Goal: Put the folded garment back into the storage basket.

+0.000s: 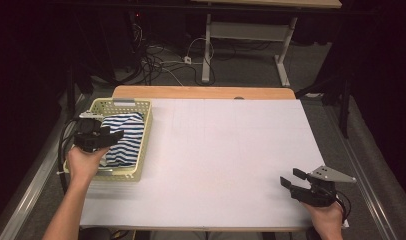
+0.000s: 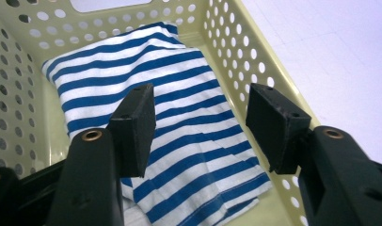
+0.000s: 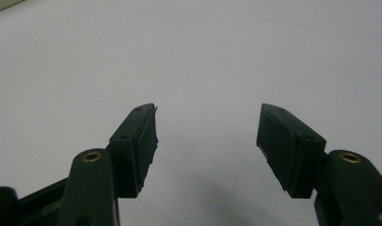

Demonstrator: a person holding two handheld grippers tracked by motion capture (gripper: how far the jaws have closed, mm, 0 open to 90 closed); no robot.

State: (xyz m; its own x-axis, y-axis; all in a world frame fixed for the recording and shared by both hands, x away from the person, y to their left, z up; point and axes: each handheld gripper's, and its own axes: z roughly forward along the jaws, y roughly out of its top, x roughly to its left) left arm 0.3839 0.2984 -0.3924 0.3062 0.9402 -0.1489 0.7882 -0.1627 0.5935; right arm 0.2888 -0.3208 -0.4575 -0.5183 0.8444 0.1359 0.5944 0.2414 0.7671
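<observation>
A folded cloth of blue and white stripes point(image 2: 147, 117) lay in the bottom of a pale yellow perforated plastic basket point(image 1: 145, 134), which stood at the left edge of the white tabletop point(image 1: 226, 150). The cloth looked soft and light, likely to sag and unfold if lifted by one layer, so a pinch across the folded stack near an edge, taking all the layers together, seemed the soundest hold. The left gripper point(image 2: 201, 117) hung just above the cloth inside the basket, its jaws wide apart and holding nothing; the striped fabric lay directly below and ahead of them, and the right-hand jaw stood near the basket's perforated side wall. Whether either jaw touched the cloth could not be told. The right gripper point(image 3: 208, 141) was well apart from the basket, low over the bare tabletop near its right front corner, its jaws likewise spread wide and empty.
</observation>
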